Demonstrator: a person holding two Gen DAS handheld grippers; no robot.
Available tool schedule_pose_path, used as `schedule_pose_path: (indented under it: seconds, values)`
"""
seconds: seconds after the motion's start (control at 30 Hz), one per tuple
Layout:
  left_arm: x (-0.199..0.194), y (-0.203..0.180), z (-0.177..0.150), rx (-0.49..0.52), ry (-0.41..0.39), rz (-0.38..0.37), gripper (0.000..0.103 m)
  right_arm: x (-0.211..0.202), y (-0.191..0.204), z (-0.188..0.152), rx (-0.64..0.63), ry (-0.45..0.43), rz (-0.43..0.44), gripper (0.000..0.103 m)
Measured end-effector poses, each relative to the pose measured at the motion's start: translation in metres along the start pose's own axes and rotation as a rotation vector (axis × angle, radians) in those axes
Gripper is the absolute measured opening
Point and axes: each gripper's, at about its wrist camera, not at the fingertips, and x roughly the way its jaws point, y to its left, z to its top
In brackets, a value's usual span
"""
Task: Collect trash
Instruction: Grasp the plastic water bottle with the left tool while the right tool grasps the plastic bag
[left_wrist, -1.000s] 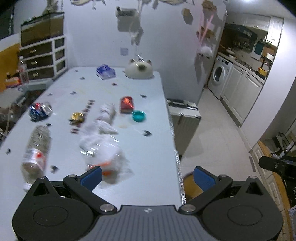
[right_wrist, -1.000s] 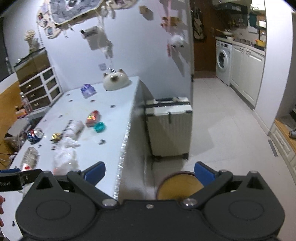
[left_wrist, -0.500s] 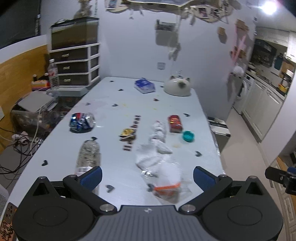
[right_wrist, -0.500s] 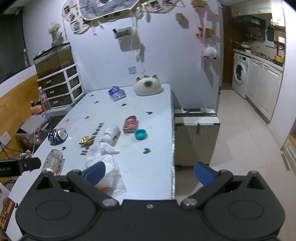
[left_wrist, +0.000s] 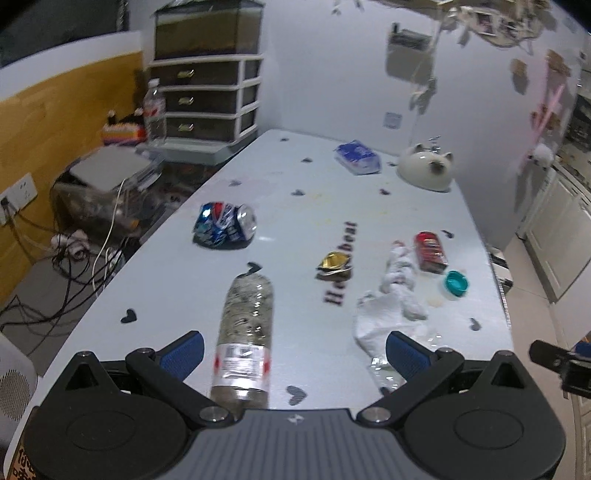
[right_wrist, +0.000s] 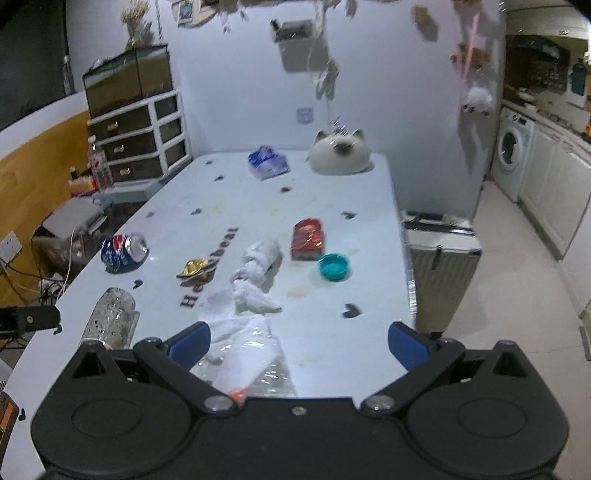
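Trash lies on a white table (left_wrist: 369, 206): a clear plastic bottle (left_wrist: 245, 332), a crushed blue can (left_wrist: 225, 223), a gold wrapper (left_wrist: 334, 264), crumpled white tissue (left_wrist: 400, 284), a red packet (left_wrist: 430, 251), a teal lid (left_wrist: 457, 283) and a clear plastic bag (right_wrist: 240, 363). My left gripper (left_wrist: 293, 350) is open above the near edge, with the bottle's base between its fingers. My right gripper (right_wrist: 299, 341) is open above the bag and tissue (right_wrist: 255, 275). The right wrist view also shows the bottle (right_wrist: 110, 319), can (right_wrist: 123, 253), packet (right_wrist: 307, 238) and lid (right_wrist: 333, 266).
A cat-shaped white container (right_wrist: 340, 151) and a blue tissue pack (right_wrist: 267, 166) stand at the table's far end. A drawer unit (left_wrist: 207, 98) and cables (left_wrist: 74, 254) are to the left. A silver suitcase (right_wrist: 439, 266) stands right of the table, with a washing machine (right_wrist: 511, 155) beyond.
Both grippers have swung left from the floor and suitcase side to face the table. The left gripper now frames the bottle; the right one is over the plastic bag.
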Motion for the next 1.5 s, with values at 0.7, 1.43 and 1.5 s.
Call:
schedule_pose_path:
  seconds: [0.7, 1.43, 1.5]
  values:
    - [0.058, 0.06, -0.009, -0.067, 0.077, -0.039, 0.103, 0.055, -0.02, -0.055, 0.457, 0.197, 0.236, 0.063]
    - [0.137, 0.05, 0.0, 0.012, 0.243, -0.03, 0.08, 0.127, -0.036, -0.099, 0.963, 0.199, 0.443, 0.026]
    - [0.144, 0.047, 0.001, 0.038, 0.269, -0.016, 0.08, 0.129, -0.034, -0.099, 0.945, 0.214, 0.443, 0.018]
